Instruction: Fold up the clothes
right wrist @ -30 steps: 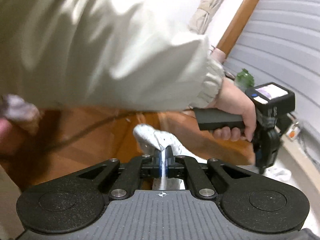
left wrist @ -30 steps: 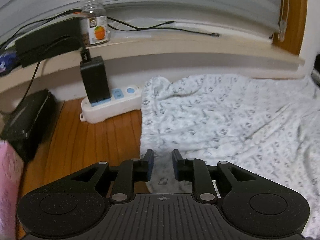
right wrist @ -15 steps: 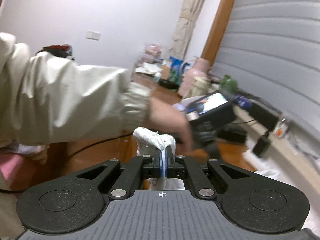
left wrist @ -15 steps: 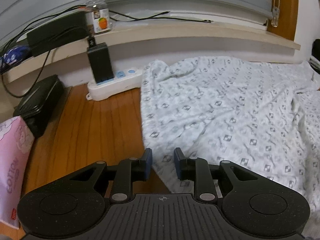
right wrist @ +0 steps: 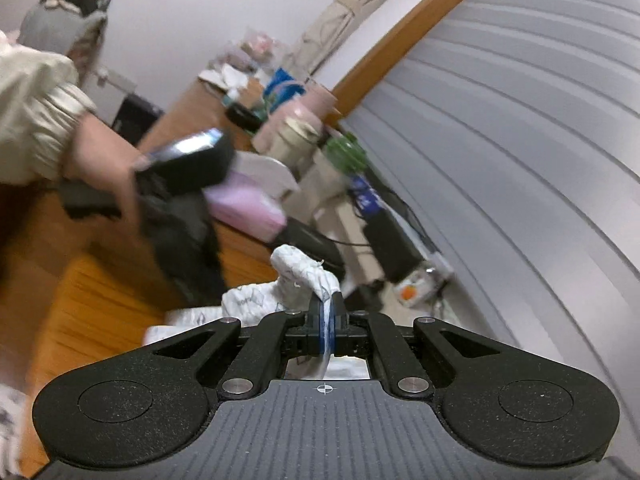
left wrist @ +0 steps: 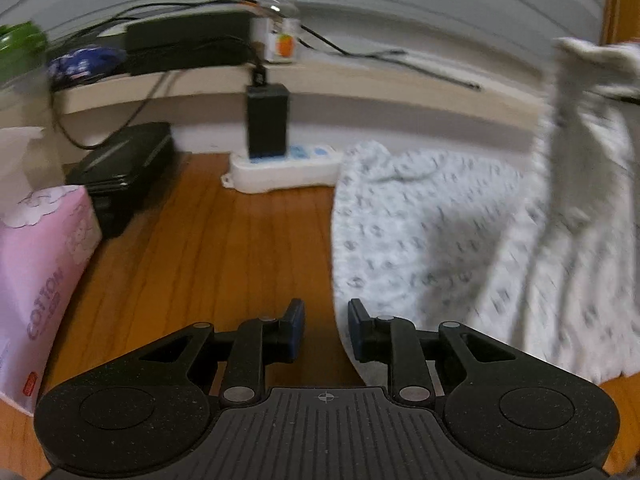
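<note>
A white garment with a small grey print lies on the wooden table, its left edge running down to my left gripper. That gripper is open, with nothing between its fingers. At the right of the left wrist view a fold of the garment hangs lifted and blurred. In the right wrist view my right gripper is shut on a bunched corner of the garment. A hand with a cream sleeve holds the other gripper's handle at the left.
A pink tissue box stands at the left, a black case behind it. A white power strip with a black adapter lies by the wall. The ledge carries cables, a black box and a small jar.
My left gripper has pulled back and left, off the garment. The right gripper has lifted its corner of the garment, which now hangs at the right of the left view.
</note>
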Available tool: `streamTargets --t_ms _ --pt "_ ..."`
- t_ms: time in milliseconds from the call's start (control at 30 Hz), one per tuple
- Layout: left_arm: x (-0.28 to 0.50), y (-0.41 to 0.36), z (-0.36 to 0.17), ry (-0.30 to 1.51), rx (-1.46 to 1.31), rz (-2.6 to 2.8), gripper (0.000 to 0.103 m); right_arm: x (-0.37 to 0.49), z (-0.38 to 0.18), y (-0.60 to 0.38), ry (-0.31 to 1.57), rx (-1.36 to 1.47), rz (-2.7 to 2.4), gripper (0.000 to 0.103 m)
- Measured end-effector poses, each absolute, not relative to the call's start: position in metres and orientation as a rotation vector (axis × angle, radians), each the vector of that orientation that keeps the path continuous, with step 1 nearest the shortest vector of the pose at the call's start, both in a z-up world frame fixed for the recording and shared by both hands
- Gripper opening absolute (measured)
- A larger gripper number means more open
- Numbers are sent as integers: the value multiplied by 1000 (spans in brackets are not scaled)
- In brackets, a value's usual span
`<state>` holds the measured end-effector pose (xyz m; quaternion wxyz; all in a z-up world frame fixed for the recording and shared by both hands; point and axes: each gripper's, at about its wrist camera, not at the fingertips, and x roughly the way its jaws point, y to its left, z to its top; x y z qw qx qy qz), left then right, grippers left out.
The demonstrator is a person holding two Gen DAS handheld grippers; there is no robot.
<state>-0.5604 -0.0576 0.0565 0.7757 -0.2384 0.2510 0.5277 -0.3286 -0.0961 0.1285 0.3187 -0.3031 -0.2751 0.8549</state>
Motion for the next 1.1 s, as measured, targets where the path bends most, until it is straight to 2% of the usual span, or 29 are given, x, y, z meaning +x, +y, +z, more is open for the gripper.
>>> streamTargets --t_ms 233,367,433,567,633,733,1100 --pt "-568 -64 71 397 -535 1166 26 -341 104 -16 -939 -927 2095 3" --pt "-559 -71 73 359 -526 1163 26 -360 78 34 -925 -988 2068 4" --pt "-554 -76 73 340 -526 1160 26 -368 58 56 -883 -1036 2045 7" --pt "-546 -87 73 314 -516 1159 26 -367 30 76 -782 -1072 2000 34" --pt "-542 -94 73 306 -500 1170 26 -356 31 73 -705 -1036 2006 36" --pt "-533 -102 70 318 -484 1166 37 -335 40 64 -575 -974 2024 36" --pt "-504 -112 57 426 -461 1106 34 -255 43 9 8 -968 2140 38"
